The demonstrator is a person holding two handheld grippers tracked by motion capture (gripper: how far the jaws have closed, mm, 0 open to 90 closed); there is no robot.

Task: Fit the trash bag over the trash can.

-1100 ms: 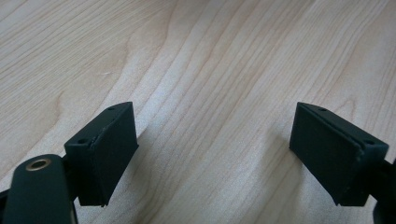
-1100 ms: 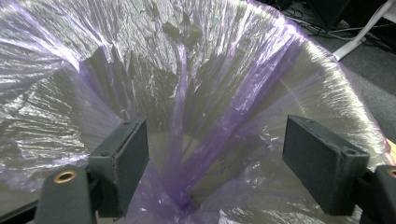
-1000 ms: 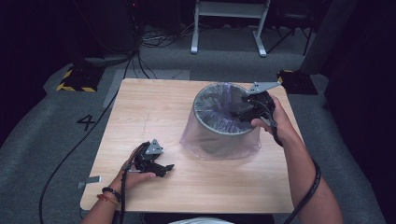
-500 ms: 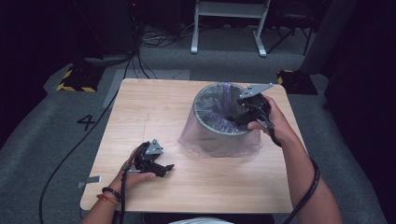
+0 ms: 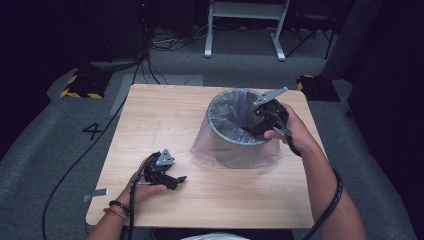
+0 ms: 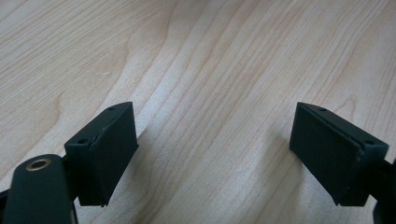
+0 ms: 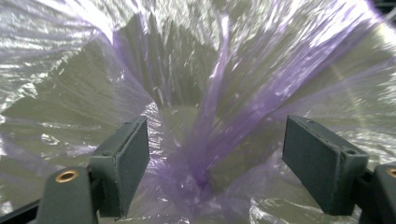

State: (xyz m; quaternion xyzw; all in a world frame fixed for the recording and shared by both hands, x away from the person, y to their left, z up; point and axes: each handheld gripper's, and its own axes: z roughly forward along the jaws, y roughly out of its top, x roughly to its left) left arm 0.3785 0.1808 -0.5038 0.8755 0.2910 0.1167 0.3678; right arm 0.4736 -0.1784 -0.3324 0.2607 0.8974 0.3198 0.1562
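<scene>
A round grey bin (image 5: 235,141) stands on the right half of the wooden table (image 5: 165,115), lined with a thin purple plastic bag (image 5: 227,115) whose edge drapes down over the outside. My right gripper (image 5: 248,131) reaches into the bin's mouth from the right; in the right gripper view its jaws stand wide apart, open, over the crinkled bag lining (image 7: 210,140), with nothing pinched between them. My left gripper (image 5: 177,181) rests low on the table near the front left, held by a hand. In the left gripper view its jaws are open over bare wood (image 6: 210,93).
The table stands on grey carpet. Cables (image 5: 150,45) run across the floor behind it, beside a white metal stand (image 5: 245,25). A black-and-yellow block (image 5: 82,85) lies at the back left, a dark block (image 5: 317,86) at the back right.
The right gripper has shifted slightly left and deeper into the bin's mouth. The left gripper has stayed in place.
</scene>
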